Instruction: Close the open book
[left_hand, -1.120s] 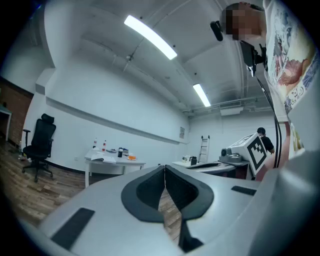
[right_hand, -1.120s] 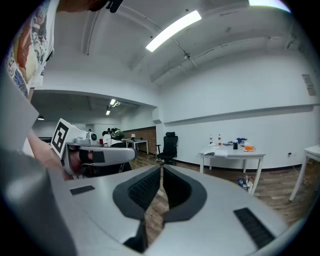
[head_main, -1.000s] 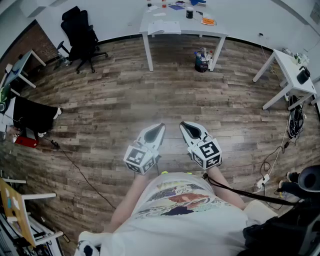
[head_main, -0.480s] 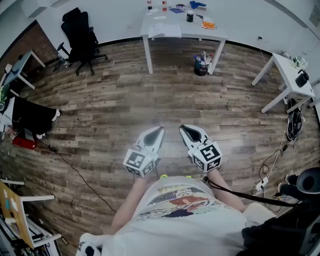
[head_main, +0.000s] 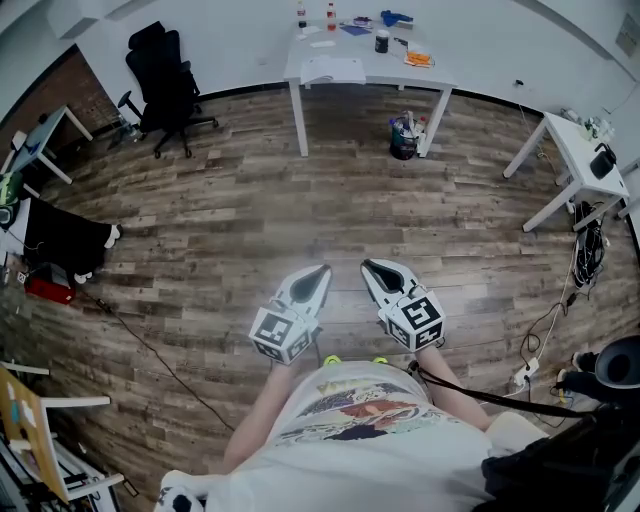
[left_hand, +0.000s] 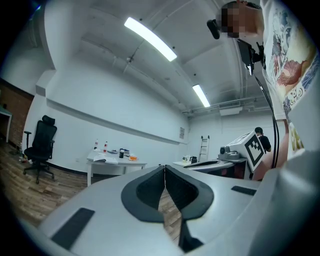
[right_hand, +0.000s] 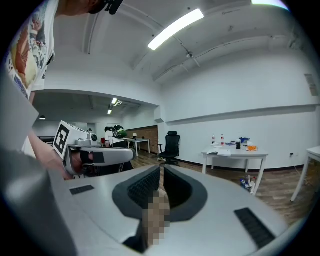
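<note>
While the open book (head_main: 333, 70) lies on the white table (head_main: 375, 70) far across the wooden floor, the left gripper (head_main: 318, 272) and right gripper (head_main: 370, 266) sit at the person's waist, jaws closed, empty. Step: approach. Advisable: face the table squarely, then tip one cover over.

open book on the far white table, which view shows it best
The head view: it looks down on the open book, so its spread pages show. Both gripper views see it nearly edge-on, a thin pale strip on the white table.
</note>
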